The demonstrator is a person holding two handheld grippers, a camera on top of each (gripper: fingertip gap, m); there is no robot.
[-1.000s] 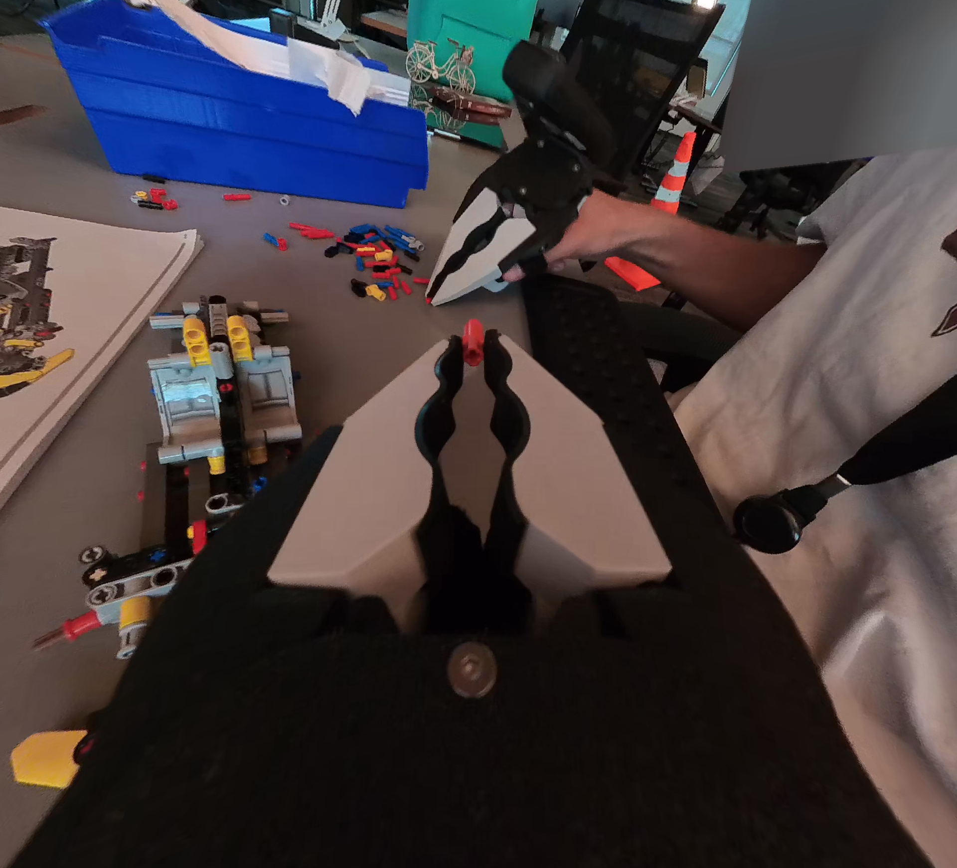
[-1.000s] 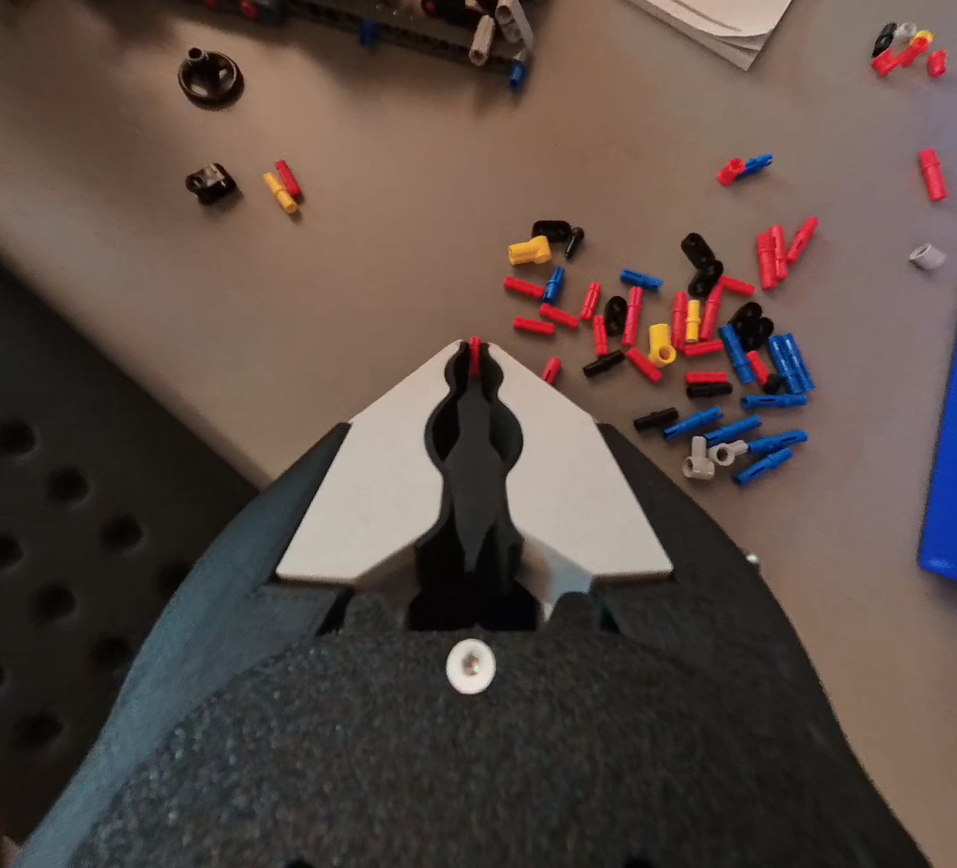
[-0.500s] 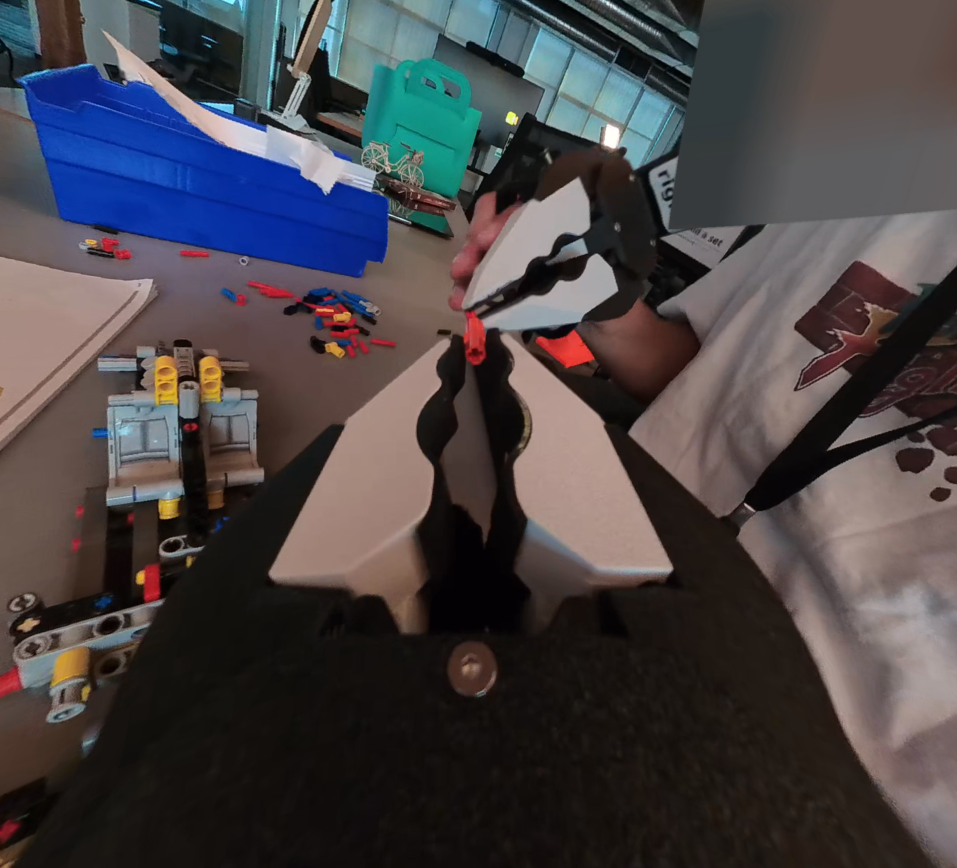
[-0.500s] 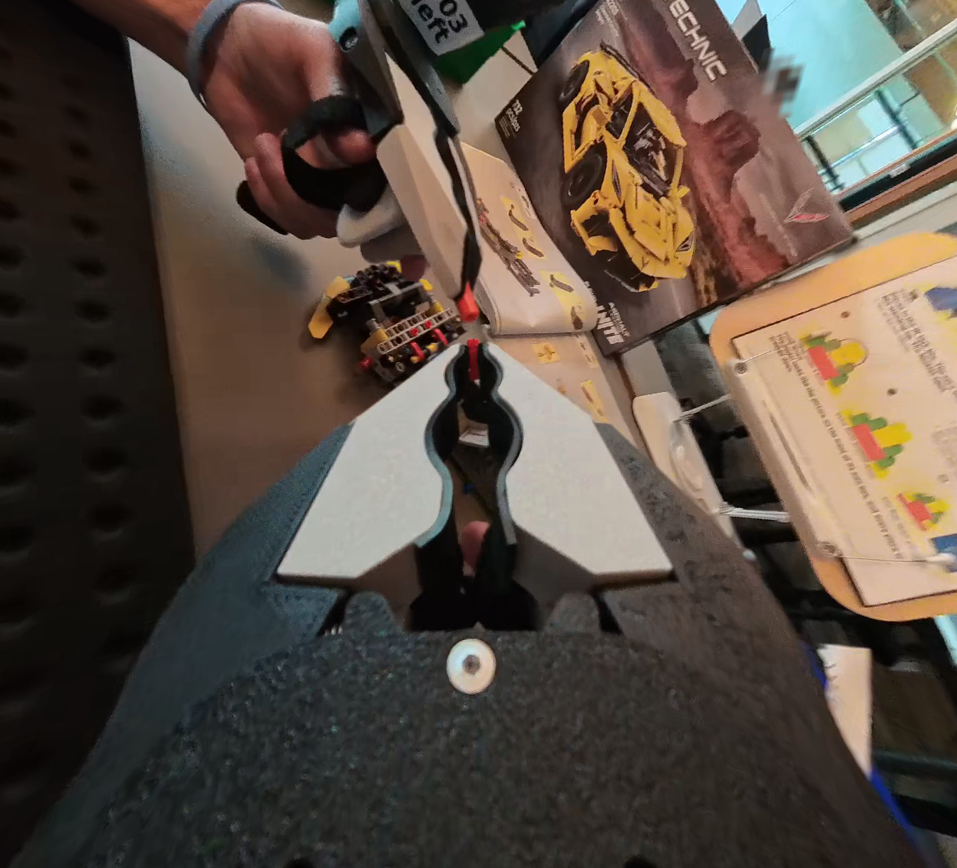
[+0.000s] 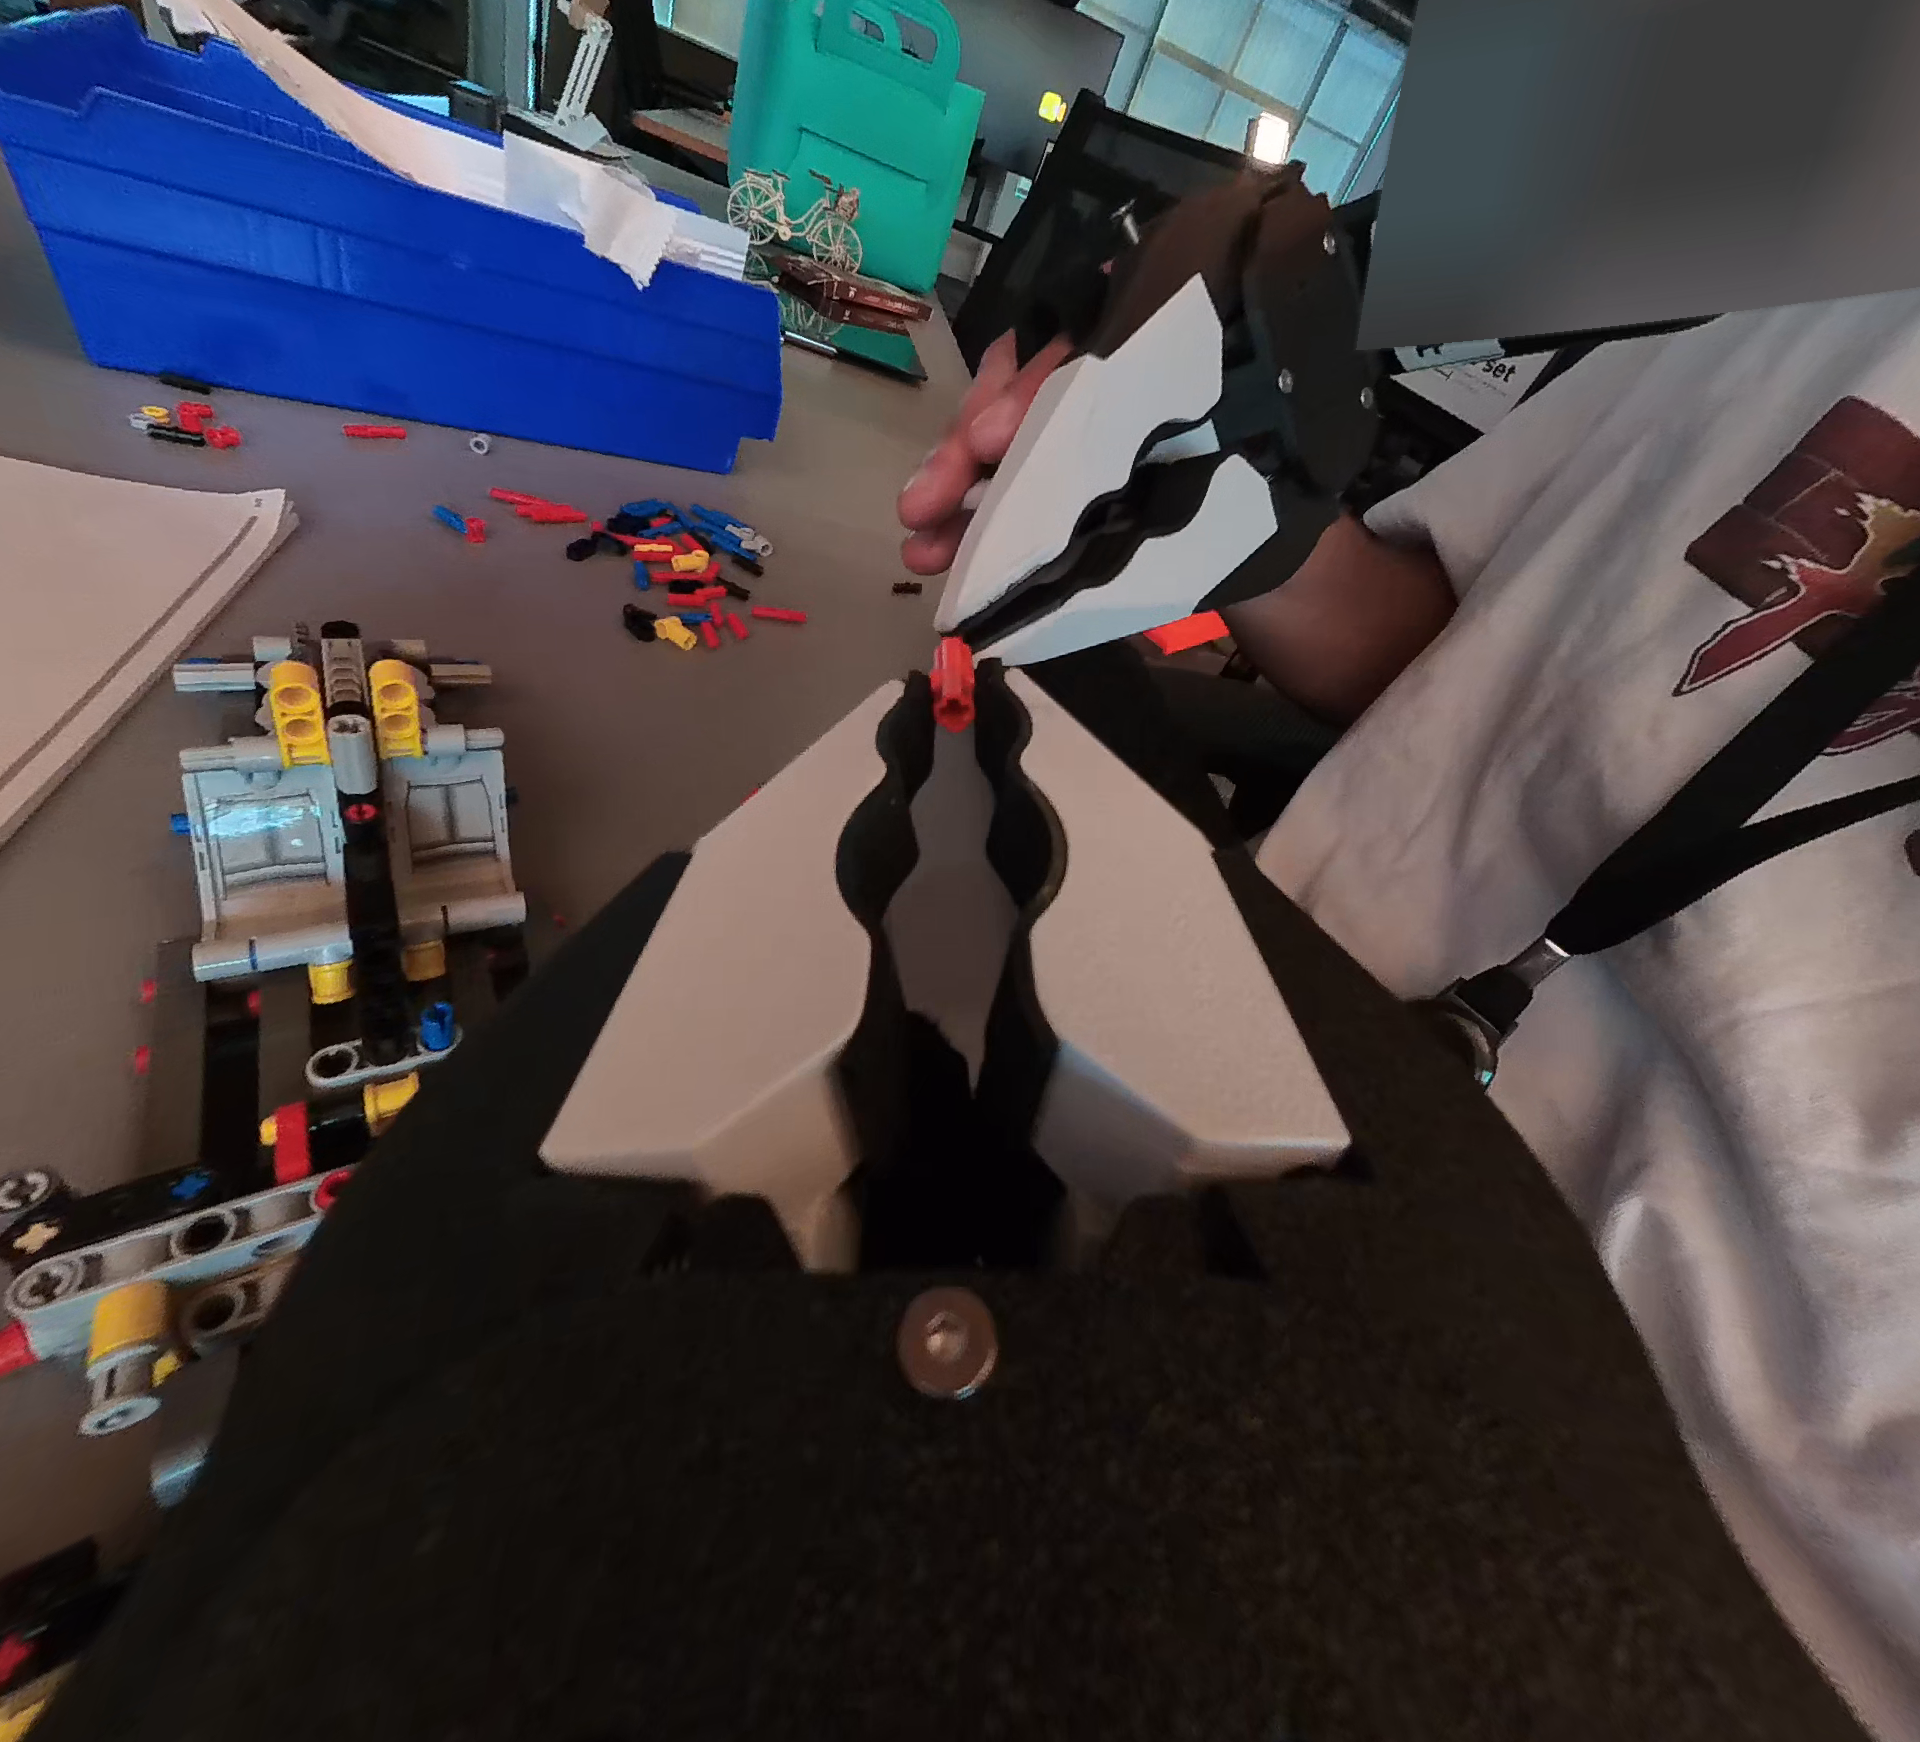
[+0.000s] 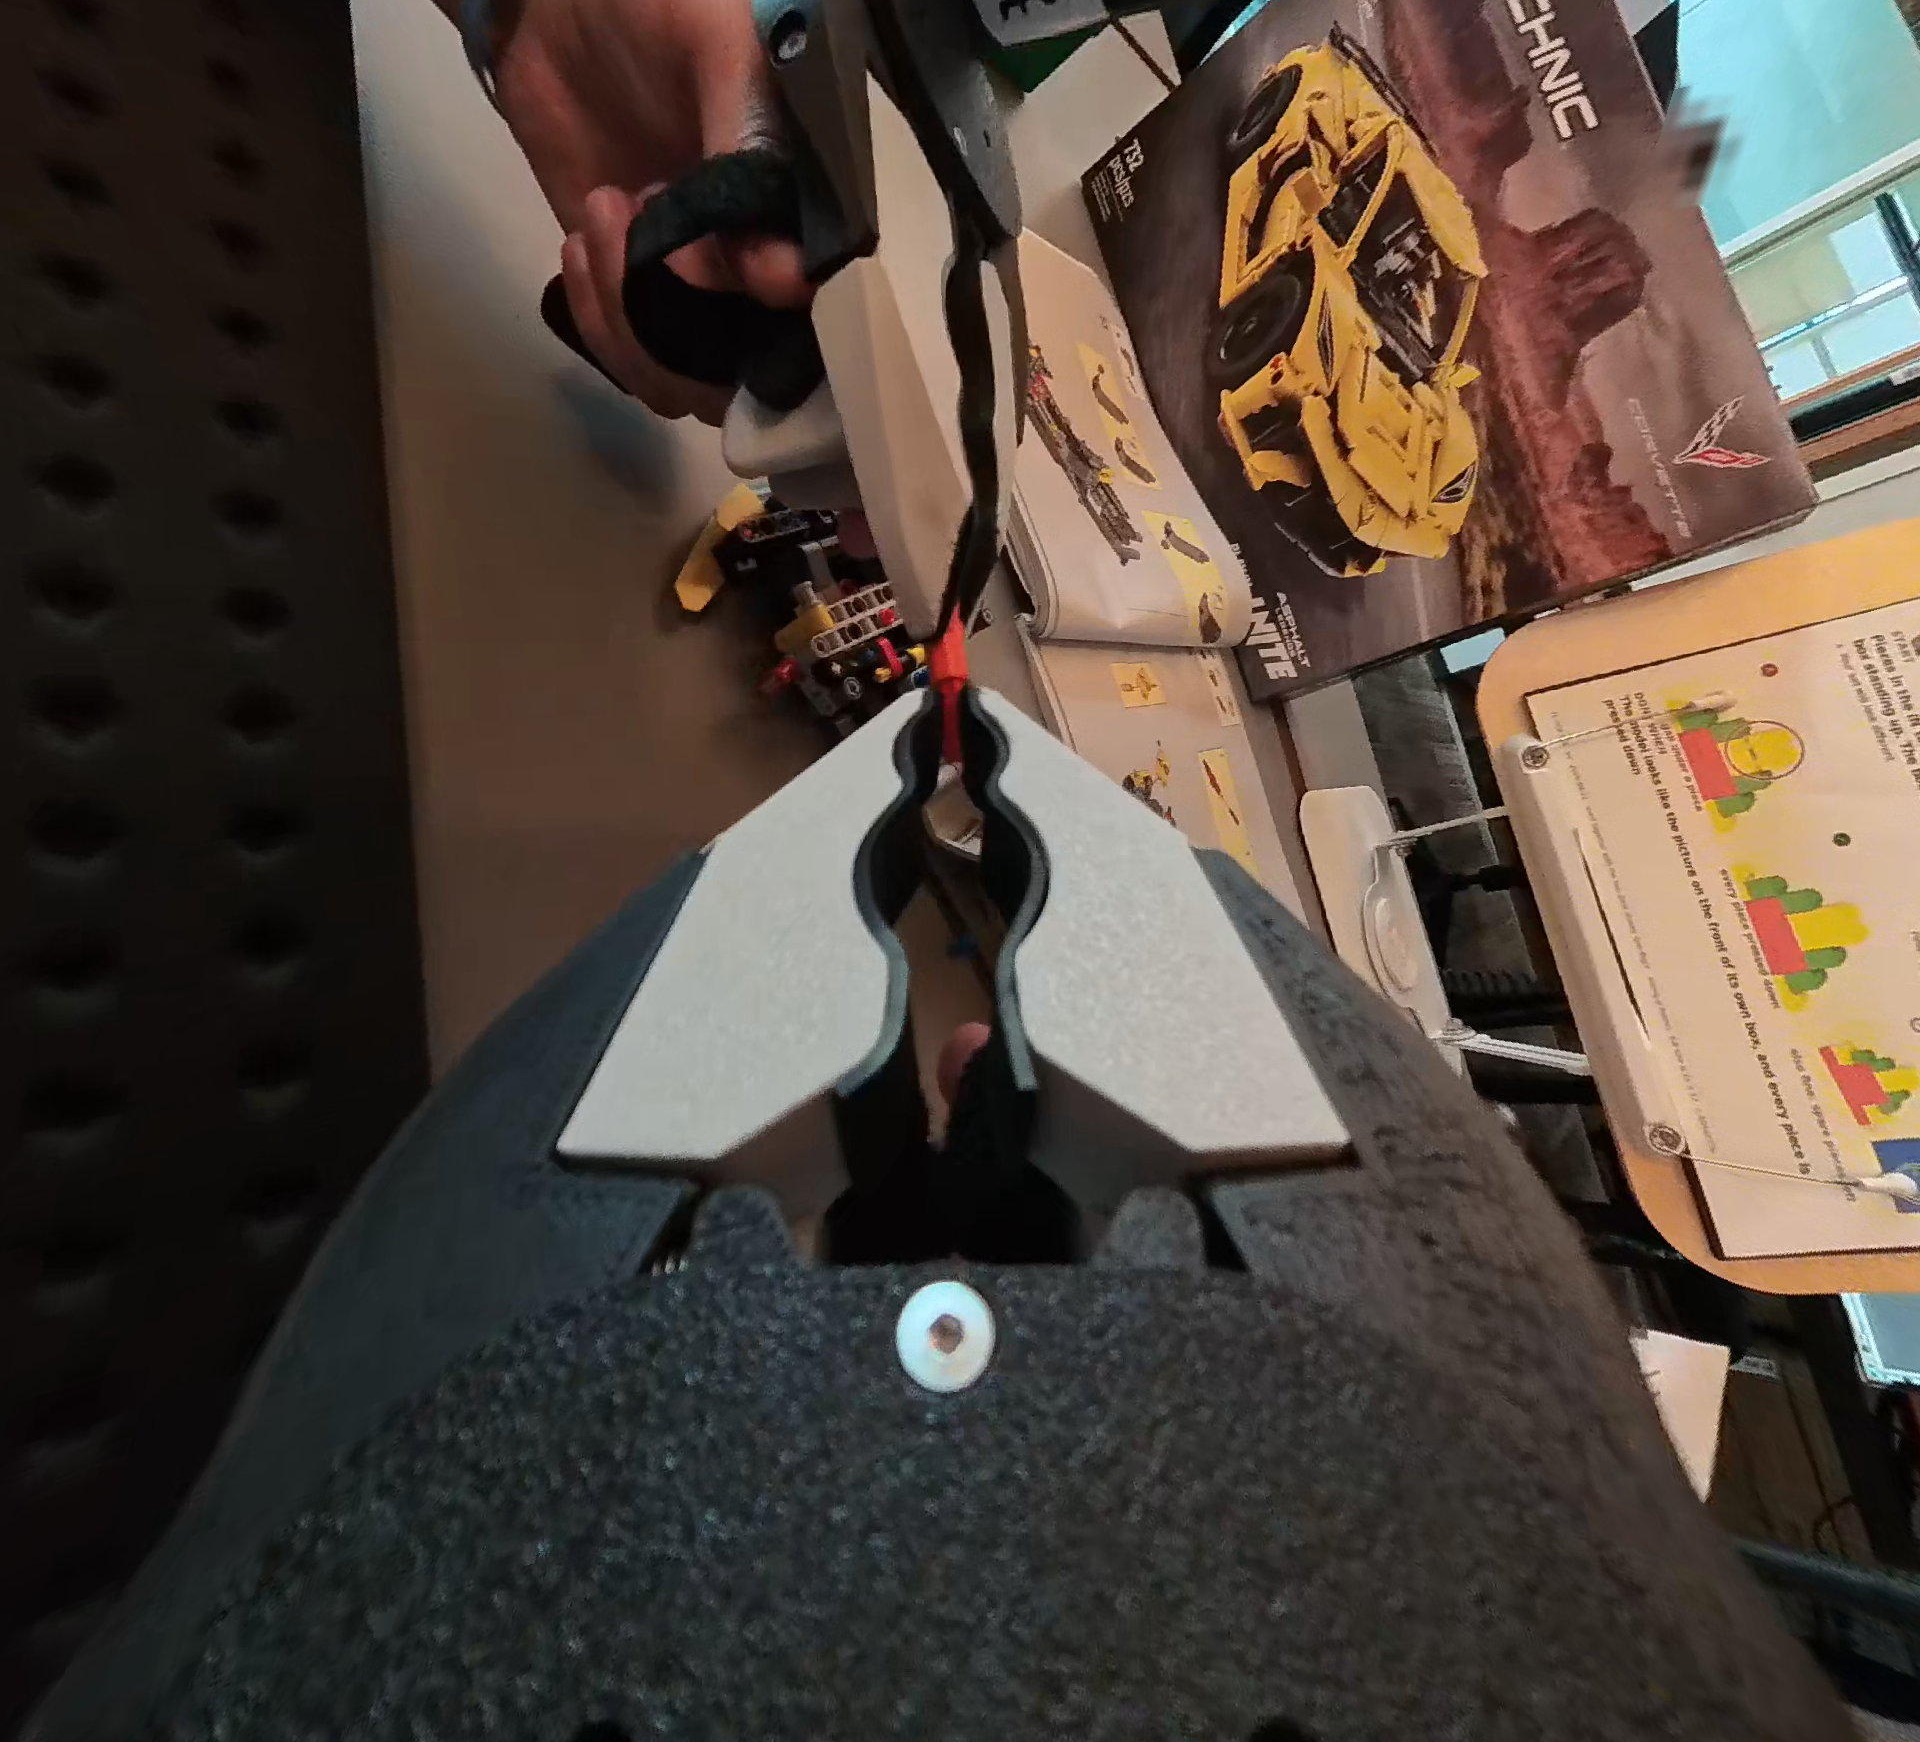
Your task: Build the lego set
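My left gripper [image 5: 951,686] is shut on a small red connector [image 5: 952,700] and holds it in the air above the table. My right gripper [image 6: 945,705] is shut on a thin red pin [image 6: 949,724]. The two grippers meet tip to tip, and the pin's end touches the connector [image 6: 943,662]. In the left wrist view the right gripper [image 5: 948,630] comes in from the upper right. In the right wrist view the left gripper [image 6: 940,624] comes down from above. The part-built grey, black and yellow chassis [image 5: 343,819] lies on the table to the left and also shows in the right wrist view [image 6: 821,622].
A pile of loose red, blue, black and yellow pins [image 5: 686,560] lies in front of a blue bin [image 5: 364,269]. An instruction booklet [image 5: 104,591] lies at the left. The set's box [image 6: 1434,258] stands behind. A green bag [image 5: 852,134] stands at the back. A person's white shirt [image 5: 1610,757] is close on the right.
My right gripper rose from above the loose pile with the red pin and swung over to the left gripper. The tips, apart half a second ago, now touch.
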